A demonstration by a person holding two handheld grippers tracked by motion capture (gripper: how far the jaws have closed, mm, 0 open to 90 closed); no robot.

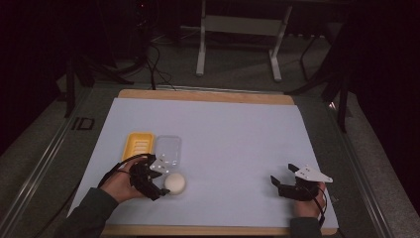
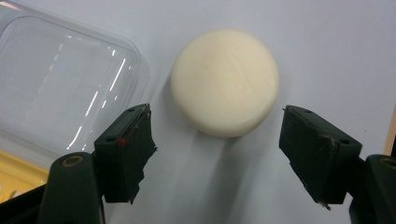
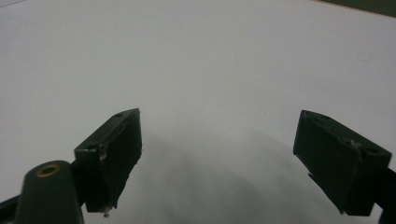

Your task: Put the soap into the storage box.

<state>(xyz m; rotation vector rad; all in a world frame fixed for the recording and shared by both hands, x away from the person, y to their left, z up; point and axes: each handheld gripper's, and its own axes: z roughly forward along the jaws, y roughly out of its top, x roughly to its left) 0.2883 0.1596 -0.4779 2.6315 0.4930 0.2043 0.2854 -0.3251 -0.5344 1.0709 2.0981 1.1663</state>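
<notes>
Yellow soap tray (image 1: 138,145) and clear lid (image 1: 167,150), side by side at the left of the desk (image 1: 237,134); round white soap bar (image 1: 175,183) lying loose just in front of the lid; left gripper (image 1: 159,184) held low beside the bar, jaws wide on either side of it, nothing gripped; step judged to be the approach to a grasp, closing on the bar being called for next; right gripper (image 1: 282,179) rested at the right, jaws spread, empty, well apart from everything.

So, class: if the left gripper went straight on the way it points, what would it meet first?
The left gripper would probably meet the round cream soap first, lying just ahead between its open jaws.
</notes>
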